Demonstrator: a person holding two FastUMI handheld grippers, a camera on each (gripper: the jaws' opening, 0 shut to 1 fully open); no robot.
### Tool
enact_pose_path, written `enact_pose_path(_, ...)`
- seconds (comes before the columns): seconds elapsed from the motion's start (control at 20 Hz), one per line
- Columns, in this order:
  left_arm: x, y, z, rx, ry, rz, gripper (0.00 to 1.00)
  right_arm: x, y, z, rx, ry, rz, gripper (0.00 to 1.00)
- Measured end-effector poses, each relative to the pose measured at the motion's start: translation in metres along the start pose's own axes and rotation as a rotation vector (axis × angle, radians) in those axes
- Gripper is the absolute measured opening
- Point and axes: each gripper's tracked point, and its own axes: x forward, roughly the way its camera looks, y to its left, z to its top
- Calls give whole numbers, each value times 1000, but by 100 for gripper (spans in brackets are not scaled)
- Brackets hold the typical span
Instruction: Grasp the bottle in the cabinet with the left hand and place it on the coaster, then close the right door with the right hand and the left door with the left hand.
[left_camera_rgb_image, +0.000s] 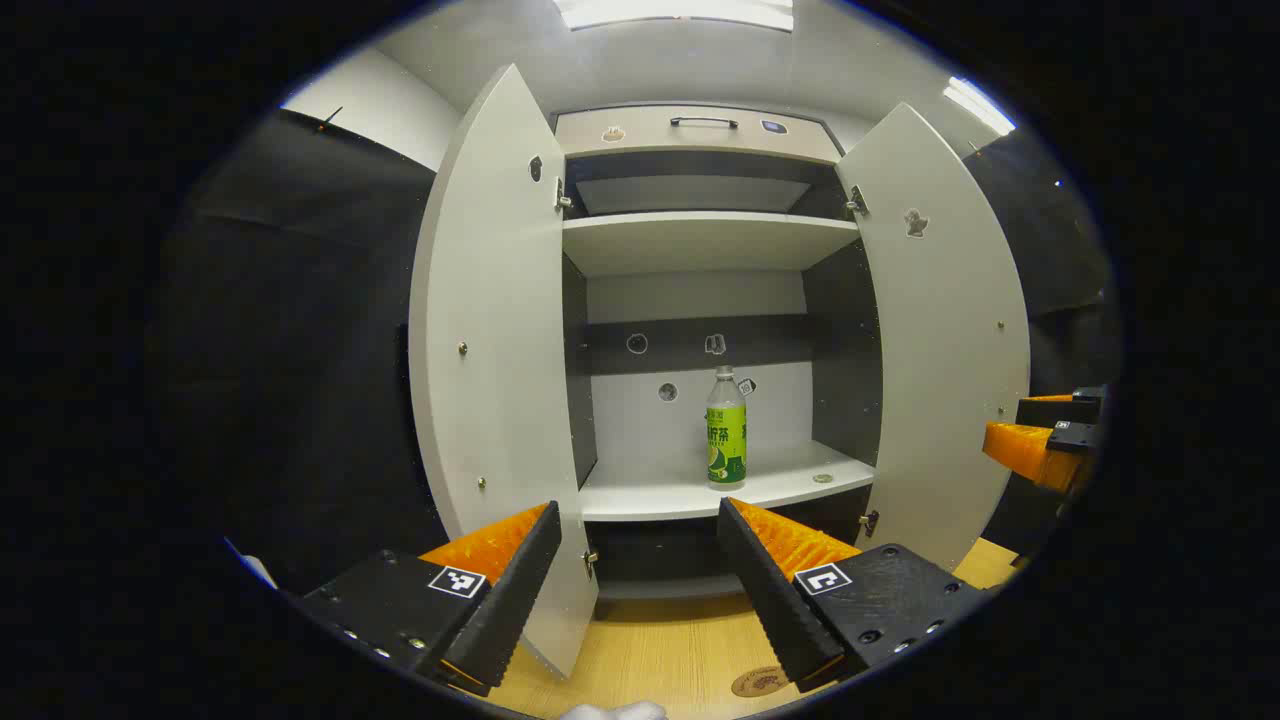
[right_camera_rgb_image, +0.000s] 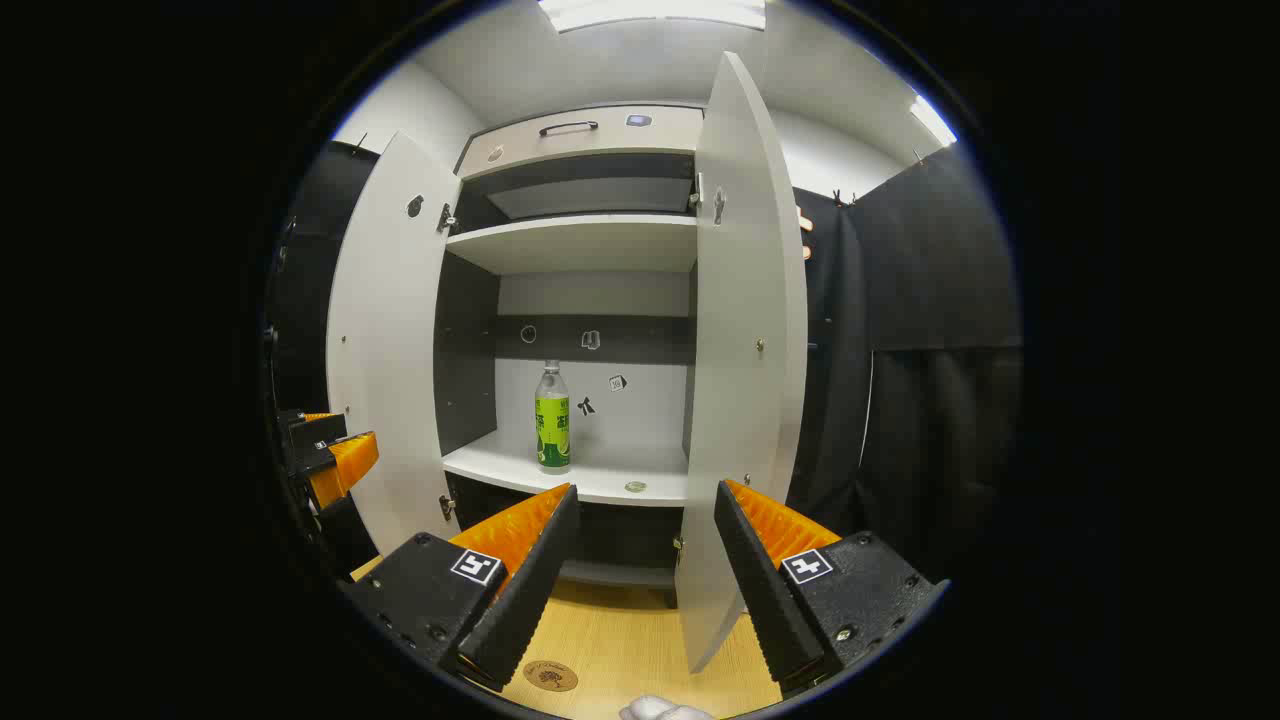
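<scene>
Black-curtained booth, pale wooden counter (left_camera_rgb_image: 660, 640) up front, and there stands the white cabinet (left_camera_rgb_image: 700, 240) with left door (left_camera_rgb_image: 490, 340) and right door (left_camera_rgb_image: 940, 340) both swung wide. Upright on the lower shelf (left_camera_rgb_image: 680, 490) sits the bottle (left_camera_rgb_image: 726, 427), green label out, untouched, well apart from the round coaster (left_camera_rgb_image: 760, 681) lying on the counter by the near edge. Left gripper (left_camera_rgb_image: 640, 560) hanging before the cabinet, jaws spread wide and empty; right gripper (right_camera_rgb_image: 645, 550) off to its side, likewise agape, gripping nothing.

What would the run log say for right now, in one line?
bottle: upright on cabinet shelf | doors: both open | coaster: bare | left gripper: open, short of bottle | right gripper: open
</scene>
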Motion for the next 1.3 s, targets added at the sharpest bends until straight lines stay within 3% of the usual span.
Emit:
enact_pose_path(0.6,24,1,-8,-2,8,-7,96,3,2,-1,-4,10,2,84)
enact_pose_path(1.3,171,-47,34,-33,-87,-90,96,2,3,16,-13,27,-23,84)
